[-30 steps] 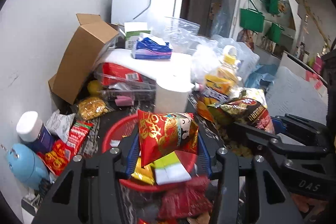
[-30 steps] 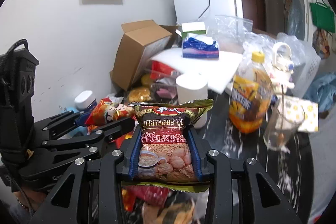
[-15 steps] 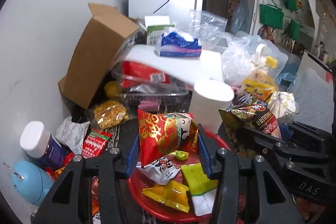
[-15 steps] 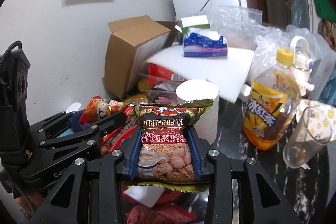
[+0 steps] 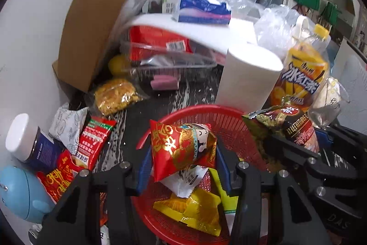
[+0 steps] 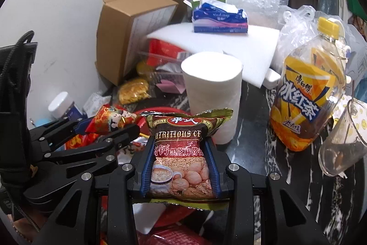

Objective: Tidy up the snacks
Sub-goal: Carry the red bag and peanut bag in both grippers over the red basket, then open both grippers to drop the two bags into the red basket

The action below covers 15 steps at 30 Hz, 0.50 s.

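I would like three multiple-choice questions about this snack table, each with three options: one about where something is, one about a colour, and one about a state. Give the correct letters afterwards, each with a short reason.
1. Where does the blue tissue pack lie?
A. in the red basket
B. on the white foam sheet
C. inside the cardboard box

2. What colour is the cap of the iced tea bottle?
A. yellow
B. green
C. white

3. What is the state of the left gripper?
A. open and empty
B. shut on a glass
C. shut on the red and gold snack packet

Answers:
1 B, the pack rests on top of the foam sheet.
2 A, the cap at the top is yellow.
3 C, both pads press the packet's sides above the red basket.
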Tool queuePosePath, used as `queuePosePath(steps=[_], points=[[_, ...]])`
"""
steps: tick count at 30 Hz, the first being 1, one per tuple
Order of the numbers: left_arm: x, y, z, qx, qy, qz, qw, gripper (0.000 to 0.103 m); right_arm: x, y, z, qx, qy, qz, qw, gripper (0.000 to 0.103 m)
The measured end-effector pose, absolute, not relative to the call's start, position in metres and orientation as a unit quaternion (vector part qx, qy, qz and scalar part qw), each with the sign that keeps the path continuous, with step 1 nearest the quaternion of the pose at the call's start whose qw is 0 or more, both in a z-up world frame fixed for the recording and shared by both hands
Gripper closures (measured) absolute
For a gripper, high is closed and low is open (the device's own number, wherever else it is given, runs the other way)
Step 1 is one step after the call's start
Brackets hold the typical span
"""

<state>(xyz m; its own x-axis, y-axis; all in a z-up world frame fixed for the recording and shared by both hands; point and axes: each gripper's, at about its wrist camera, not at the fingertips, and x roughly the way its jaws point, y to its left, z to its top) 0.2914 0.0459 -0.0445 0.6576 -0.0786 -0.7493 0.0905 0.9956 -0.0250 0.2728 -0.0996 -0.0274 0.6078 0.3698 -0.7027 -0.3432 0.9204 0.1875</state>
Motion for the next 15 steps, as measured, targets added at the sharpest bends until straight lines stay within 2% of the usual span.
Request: queuePosePath(steps=[10, 11, 15], points=[[0.299, 0.045, -0.057, 0.02, 0.449, -0.024, 0.893, 0.051, 0.278, -0.1, -0.039, 0.013, 0.423, 0.182, 0.887, 0.061], [0.299, 0.045, -0.057, 0.019, 0.451, -0.024, 0.892, 0.049, 0.278, -0.1, -0.039, 0.012, 0.424, 0.18, 0.887, 0.06], [0.3, 0.049, -0.054, 0.017, 0.451, -0.016, 0.892, 0.031, 0.276, -0.1, -0.037, 0.016, 0.425, 0.176, 0.888, 0.051]])
